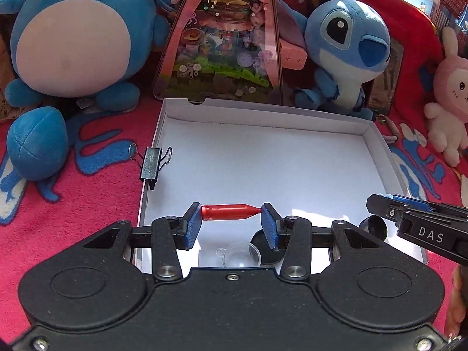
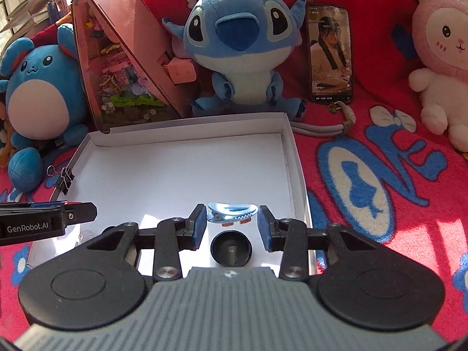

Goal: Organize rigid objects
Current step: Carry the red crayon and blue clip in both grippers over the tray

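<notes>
Both jaws grip: the left gripper point(image 1: 231, 219) pinches a glossy red bullet-shaped piece point(image 1: 229, 212) end to end, the right gripper point(image 2: 232, 218) a toothed blue clip point(image 2: 231, 213) — each at frame centre over the white cardboard tray point(image 1: 377, 134). Lower before releasing; smooth parts roll.
</notes>
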Demonstrator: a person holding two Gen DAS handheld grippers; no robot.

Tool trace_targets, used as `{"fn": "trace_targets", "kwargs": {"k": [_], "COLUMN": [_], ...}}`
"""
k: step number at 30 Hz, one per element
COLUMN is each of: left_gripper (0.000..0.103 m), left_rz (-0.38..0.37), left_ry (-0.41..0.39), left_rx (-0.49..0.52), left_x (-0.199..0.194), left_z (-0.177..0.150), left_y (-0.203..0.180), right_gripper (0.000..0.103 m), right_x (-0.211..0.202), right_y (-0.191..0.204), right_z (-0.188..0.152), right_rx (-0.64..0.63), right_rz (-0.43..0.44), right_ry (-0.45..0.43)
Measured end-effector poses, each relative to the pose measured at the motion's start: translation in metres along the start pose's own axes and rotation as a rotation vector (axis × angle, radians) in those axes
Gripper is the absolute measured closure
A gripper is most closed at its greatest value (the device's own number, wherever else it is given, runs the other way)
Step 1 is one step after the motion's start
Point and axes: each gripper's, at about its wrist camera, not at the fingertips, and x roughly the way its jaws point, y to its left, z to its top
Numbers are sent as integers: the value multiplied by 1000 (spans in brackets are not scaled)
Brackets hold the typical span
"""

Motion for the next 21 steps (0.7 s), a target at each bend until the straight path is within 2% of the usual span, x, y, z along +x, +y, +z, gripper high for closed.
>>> {"fn": "trace_targets", "kwargs": {"k": [21], "left_gripper": [61], "left_rz": [49], "left_ry": [-21], "left_rx": [59], "left_x": [15], "left_z": [-5], "left_y": [-10], "right_gripper": [60], "right_x": [26], "right_y": [1], "right_z": [-3], "right_rx": [27], "right_rz": [-33], "right_ry": [21]}}
